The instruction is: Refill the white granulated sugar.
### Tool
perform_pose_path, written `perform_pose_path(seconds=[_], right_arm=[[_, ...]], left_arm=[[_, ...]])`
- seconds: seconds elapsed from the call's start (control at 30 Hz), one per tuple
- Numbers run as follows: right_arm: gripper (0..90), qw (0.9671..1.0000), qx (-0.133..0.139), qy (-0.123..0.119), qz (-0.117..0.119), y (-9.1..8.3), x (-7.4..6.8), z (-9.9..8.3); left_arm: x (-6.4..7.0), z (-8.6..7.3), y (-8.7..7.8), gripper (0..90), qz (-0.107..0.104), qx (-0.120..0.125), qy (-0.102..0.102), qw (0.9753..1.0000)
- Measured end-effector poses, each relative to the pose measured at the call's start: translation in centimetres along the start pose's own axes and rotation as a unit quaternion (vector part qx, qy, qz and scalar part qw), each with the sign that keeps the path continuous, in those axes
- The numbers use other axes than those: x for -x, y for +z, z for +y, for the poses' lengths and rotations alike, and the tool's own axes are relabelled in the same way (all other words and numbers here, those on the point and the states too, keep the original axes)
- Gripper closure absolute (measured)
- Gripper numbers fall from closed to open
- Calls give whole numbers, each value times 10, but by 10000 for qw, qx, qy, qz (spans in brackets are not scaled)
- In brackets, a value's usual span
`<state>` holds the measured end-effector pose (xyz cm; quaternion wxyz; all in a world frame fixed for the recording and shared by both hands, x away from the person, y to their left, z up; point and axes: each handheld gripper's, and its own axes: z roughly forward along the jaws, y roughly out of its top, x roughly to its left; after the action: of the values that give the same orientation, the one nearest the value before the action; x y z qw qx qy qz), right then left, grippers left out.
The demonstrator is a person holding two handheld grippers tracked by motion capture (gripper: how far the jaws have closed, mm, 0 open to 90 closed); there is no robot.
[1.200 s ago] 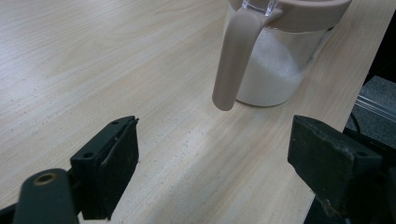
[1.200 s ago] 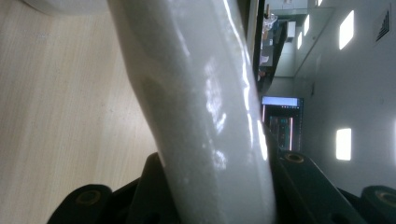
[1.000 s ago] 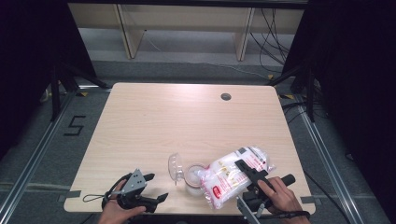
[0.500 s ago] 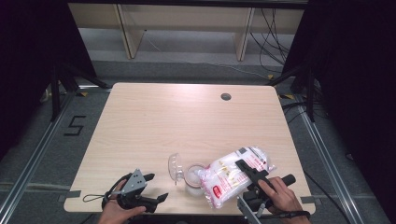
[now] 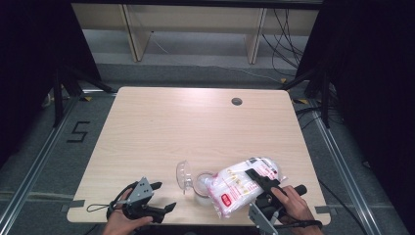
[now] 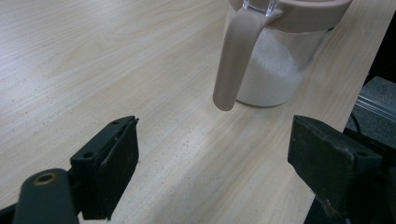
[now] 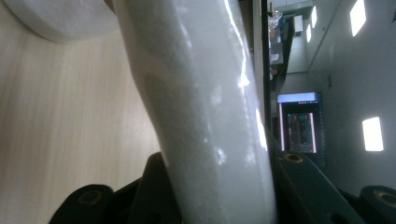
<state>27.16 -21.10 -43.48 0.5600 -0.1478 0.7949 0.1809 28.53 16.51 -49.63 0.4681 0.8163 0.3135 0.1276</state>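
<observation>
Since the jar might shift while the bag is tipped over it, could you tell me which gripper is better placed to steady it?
Left: the left gripper is open and empty, facing the jar; the right gripper holds the bag.

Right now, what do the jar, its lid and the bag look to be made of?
Jar: clear and glossy, glass or hard plastic; white grains show through its wall. Lid and handle: matte pinkish-beige, probably plastic. Bag: thin, shiny plastic film, wrinkled, with glare streaks, clamped in the right gripper.
</observation>
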Motion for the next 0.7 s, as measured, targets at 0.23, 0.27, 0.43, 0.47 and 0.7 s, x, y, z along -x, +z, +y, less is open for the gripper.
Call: perform_pose_path(seconds=[0.23,0.27,0.43,0.47,0.7], right_arm=[[736,9936,159,1083,270,3,-3,-5],[738,9941,208,1021,290,4,-1,-6],[744,9872,445,1490,363,5,3,-11],[745,9815,426,1823,401,5,0,-13],[756,9610,530,2649,585,8,-2,-19]], left_arm=[[0,0,0,162,5,4,-25,10000],[0,0,0,162,7,4,-26,10000],[0,0,0,162,11,9,-28,10000],[0,0,0,162,9,13,-36,10000],[0,0,1,162,18,15,-17,10000]])
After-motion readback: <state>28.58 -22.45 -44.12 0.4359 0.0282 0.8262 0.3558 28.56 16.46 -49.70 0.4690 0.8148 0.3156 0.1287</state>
